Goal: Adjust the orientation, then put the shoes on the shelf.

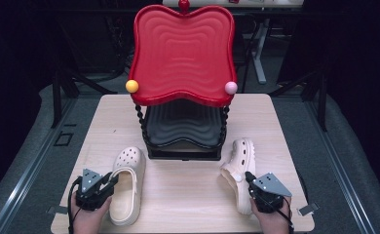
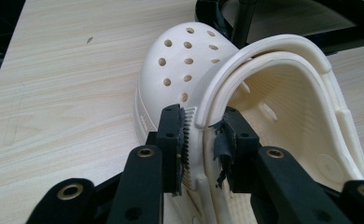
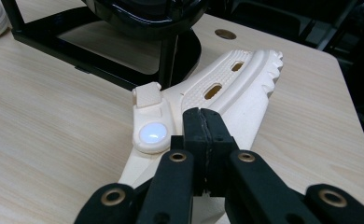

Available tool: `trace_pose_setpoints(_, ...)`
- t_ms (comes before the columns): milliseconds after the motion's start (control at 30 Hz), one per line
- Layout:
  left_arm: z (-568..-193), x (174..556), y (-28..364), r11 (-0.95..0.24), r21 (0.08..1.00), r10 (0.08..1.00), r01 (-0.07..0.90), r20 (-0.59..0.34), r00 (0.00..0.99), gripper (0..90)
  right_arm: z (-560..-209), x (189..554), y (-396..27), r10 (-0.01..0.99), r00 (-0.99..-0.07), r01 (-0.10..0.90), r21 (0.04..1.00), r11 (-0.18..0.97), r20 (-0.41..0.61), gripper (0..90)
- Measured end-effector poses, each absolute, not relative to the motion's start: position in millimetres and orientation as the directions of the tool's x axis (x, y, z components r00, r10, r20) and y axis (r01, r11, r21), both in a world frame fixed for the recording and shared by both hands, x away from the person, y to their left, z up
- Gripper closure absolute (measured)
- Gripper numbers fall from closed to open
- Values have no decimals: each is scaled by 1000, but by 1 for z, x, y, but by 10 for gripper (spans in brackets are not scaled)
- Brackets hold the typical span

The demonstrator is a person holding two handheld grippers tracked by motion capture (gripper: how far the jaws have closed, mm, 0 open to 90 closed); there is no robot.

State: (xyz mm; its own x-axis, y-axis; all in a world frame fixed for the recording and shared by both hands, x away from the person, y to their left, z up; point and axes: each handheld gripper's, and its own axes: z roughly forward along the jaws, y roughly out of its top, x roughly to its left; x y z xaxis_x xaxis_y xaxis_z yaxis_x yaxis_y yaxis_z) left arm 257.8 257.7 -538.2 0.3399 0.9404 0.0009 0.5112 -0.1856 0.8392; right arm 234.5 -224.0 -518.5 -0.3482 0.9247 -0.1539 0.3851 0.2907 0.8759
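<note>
Two cream clogs lie on the wooden table (image 1: 188,195). The left clog (image 1: 126,185) (image 2: 189,60) stands upright with its holed toe pointing away. My left gripper (image 1: 111,183) (image 2: 203,135) is shut on its side wall by the heel strap, one jaw outside and one inside. The right clog (image 1: 239,165) (image 3: 236,88) lies on its side, sole turned to the right. My right gripper (image 1: 249,178) (image 3: 203,126) is shut, its pads pressed together just over this clog's rim near the white strap rivet (image 3: 153,133). Nothing shows between its pads.
A two-tier stand sits at the table's middle back: a red wavy tray (image 1: 183,53) on top and a black tray (image 1: 183,126) below on a black frame (image 3: 91,56). Yellow (image 1: 132,86) and pink (image 1: 231,87) balls cap its corners. Open table lies between the clogs.
</note>
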Motion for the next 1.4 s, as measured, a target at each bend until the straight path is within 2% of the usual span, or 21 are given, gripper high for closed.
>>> trace_pose_setpoints(67, -539, 258, 260, -174, 849, 936, 499, -15, 353, 658, -518, 234, -227, 927, -347, 396, 874, 282, -142, 900)
trace_pose_setpoints(400, -539, 257, 262, -189, 857, 928, 479, -3, 372, 608, -514, 232, -241, 943, -314, 420, 875, 239, -107, 900)
trace_pose_setpoints(867, -538, 257, 263, -184, 870, 917, 458, -15, 397, 631, -520, 236, -294, 988, -155, 497, 864, 76, 3, 900)
trace_pose_setpoints(967, -539, 257, 263, -179, 870, 918, 459, -20, 396, 629, -529, 243, -303, 990, -136, 543, 839, 42, 39, 900)
trace_pose_setpoints(1033, -539, 257, 263, -177, 870, 921, 460, -18, 389, 620, -535, 247, -308, 983, -155, 571, 821, 5, 101, 900)
trace_pose_setpoints(1133, -539, 257, 263, -173, 869, 923, 463, -20, 383, 602, -542, 253, -309, 984, -139, 595, 804, -5, 109, 900)
trace_pose_setpoints(1167, -539, 257, 264, -167, 869, 923, 465, -29, 385, 597, -549, 258, -313, 984, -135, 634, 773, -6, 119, 900)
trace_pose_setpoints(1267, -539, 257, 264, -167, 870, 922, 464, -28, 386, 593, -548, 260, -314, 986, -107, 624, 780, -30, 124, 900)
trace_pose_setpoints(1400, -539, 258, 265, -165, 870, 922, 465, -32, 386, 586, -540, 254, -311, 993, -77, 583, 812, -23, 84, 897)
